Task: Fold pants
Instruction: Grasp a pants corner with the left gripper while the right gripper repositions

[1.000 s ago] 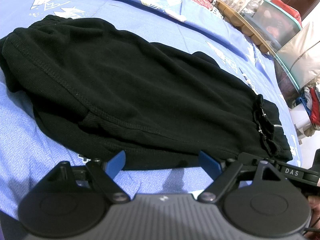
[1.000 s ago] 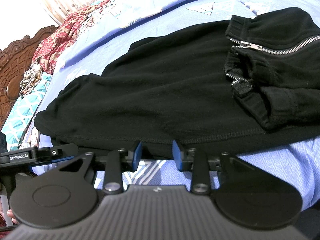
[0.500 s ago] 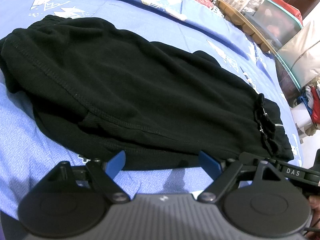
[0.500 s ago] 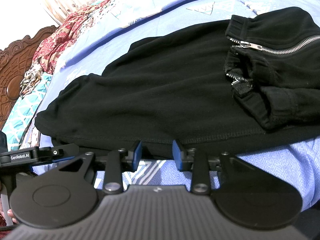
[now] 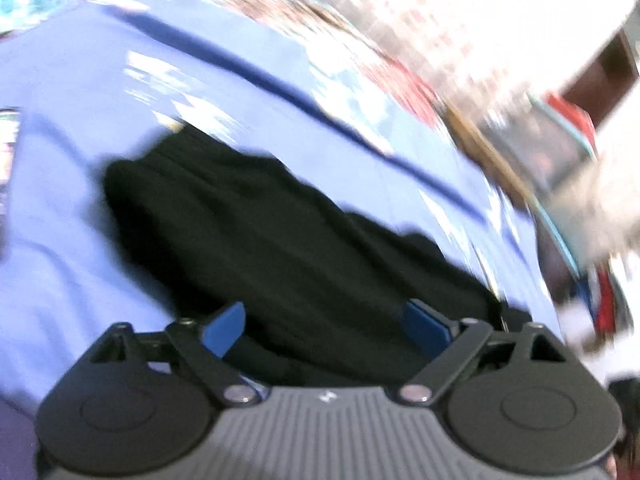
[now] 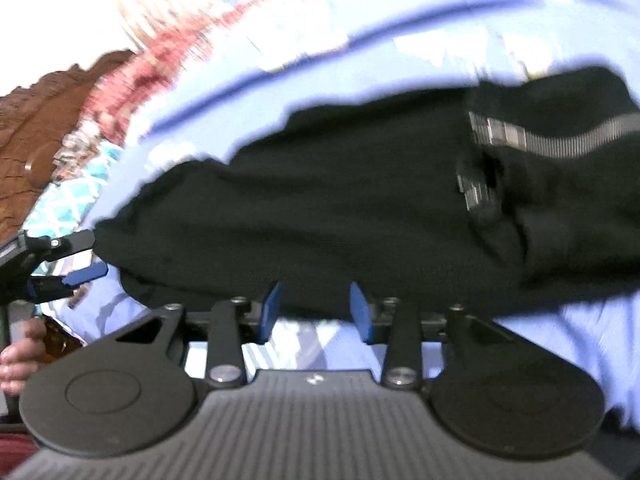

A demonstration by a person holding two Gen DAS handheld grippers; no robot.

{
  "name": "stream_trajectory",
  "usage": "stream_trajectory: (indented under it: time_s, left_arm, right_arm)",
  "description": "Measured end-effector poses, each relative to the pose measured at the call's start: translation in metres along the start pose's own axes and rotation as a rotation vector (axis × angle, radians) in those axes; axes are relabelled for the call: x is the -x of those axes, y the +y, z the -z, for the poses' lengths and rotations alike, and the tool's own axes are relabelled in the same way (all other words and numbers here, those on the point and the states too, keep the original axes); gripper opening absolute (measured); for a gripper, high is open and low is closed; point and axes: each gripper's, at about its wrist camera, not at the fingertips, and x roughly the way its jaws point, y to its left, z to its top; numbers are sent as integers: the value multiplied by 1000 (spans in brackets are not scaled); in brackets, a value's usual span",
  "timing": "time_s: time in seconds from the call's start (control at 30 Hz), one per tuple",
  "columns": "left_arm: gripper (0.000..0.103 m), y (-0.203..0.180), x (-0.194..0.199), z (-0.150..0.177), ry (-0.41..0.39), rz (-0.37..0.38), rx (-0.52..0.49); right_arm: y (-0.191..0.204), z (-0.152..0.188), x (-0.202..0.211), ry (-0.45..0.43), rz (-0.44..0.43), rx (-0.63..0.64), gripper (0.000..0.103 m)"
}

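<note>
The black pants (image 5: 288,248) lie folded on the blue bedsheet (image 5: 72,184). Both views are motion-blurred. My left gripper (image 5: 324,326) is open, its blue fingers spread wide over the pants' near edge, holding nothing. In the right wrist view the pants (image 6: 328,208) show a silver zipper (image 6: 560,140) at the right. My right gripper (image 6: 316,308) is open with a narrow gap, its tips at the pants' near hem, and I cannot tell if they touch it. The left gripper (image 6: 60,260) also shows at the left edge of that view.
A carved wooden headboard (image 6: 44,120) and red patterned bedding (image 6: 152,64) are at the far left. A bed rail and a clear storage box (image 5: 560,152) stand to the right of the bed. A hand (image 6: 18,356) holds the left gripper's handle.
Both cameras have swung fast and tilted upward, blurring the views. The pants sit lower and farther in the left wrist view. The left gripper has come forward in the right wrist view.
</note>
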Motion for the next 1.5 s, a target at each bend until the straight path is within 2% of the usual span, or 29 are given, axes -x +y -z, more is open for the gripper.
stream_trajectory:
  time_s: [0.07,0.13,0.2,0.23,0.27,0.33,0.4,0.5,0.53,0.57,0.7,0.73,0.77,0.83,0.9,0.93,1.03,1.1,1.17,1.23,1.3,1.33,1.37,1.43,1.5]
  left_arm:
    - [95,25,12,-8,-43,-33,65]
    - [95,48,11,-18,-46,-67,123]
    - [96,64,3,-24,-40,-91,150]
    - [96,69,-3,-27,-33,-105,161]
    - [96,74,-10,-30,-26,-107,172]
    - [102,84,-22,-37,-21,-81,206]
    - [103,96,-35,-42,-20,-56,251]
    - [100,107,-48,-40,-27,-62,296]
    - [87,105,-47,-39,-46,-83,287]
    - [62,102,-49,-39,-57,-115,270]
    - [44,95,-44,-36,-87,-161,242]
    - [41,84,-39,-35,-102,-184,195]
    - [38,71,-34,-36,-120,-208,130]
    - [35,34,-26,-33,-170,-240,-55]
    - [34,1,-21,-26,-209,-233,-218]
    - [34,-14,-21,-23,-221,-224,-283]
    - [32,-59,-33,-9,-208,-149,-462]
    - [32,-81,-47,7,-161,-96,-542]
    - [35,-102,-68,29,-76,-57,-624]
    - [43,-114,-90,50,18,-31,-688]
    - [46,-119,-102,68,79,-54,-738]
    - [52,-121,-101,76,79,-75,-776]
    - [63,-122,-95,80,71,-80,-801]
    - [79,-121,-76,80,36,-77,-815]
    - [82,-111,-50,74,-15,-66,-788]
  right_arm:
    - [8,-8,3,-28,-4,23,44]
    - [16,-16,-5,-26,-1,39,44]
    - [26,-25,-21,4,-16,55,41]
    - [32,-30,-31,21,-33,63,35]
    - [40,-35,-42,41,-56,80,26]
    - [61,-44,-66,79,-96,130,22]
    - [86,-53,-92,111,-134,169,21]
    - [122,-67,-134,157,-199,181,20]
    - [132,-69,-147,172,-217,171,20]
    - [141,-72,-163,193,-233,152,20]
    - [162,-73,-233,335,-260,-3,20]
    - [161,-68,-249,389,-245,-45,18]
    - [159,-65,-259,404,-243,-89,11]
    - [150,-67,-260,412,-277,-180,10]
    - [138,-73,-250,413,-301,-241,11]
    - [129,-77,-237,378,-304,-256,17]
    - [91,-86,-187,232,-337,-322,18]
    - [61,-88,-156,159,-305,-382,20]
    - [37,-84,-128,101,-260,-409,33]
    - [23,-78,-108,69,-220,-417,42]
    - [21,-70,-98,62,-196,-396,44]
    - [25,-66,-96,62,-191,-371,45]
    - [30,-63,-94,62,-190,-339,47]
    - [41,-62,-93,62,-202,-253,49]
    - [55,-63,-96,57,-226,-159,52]
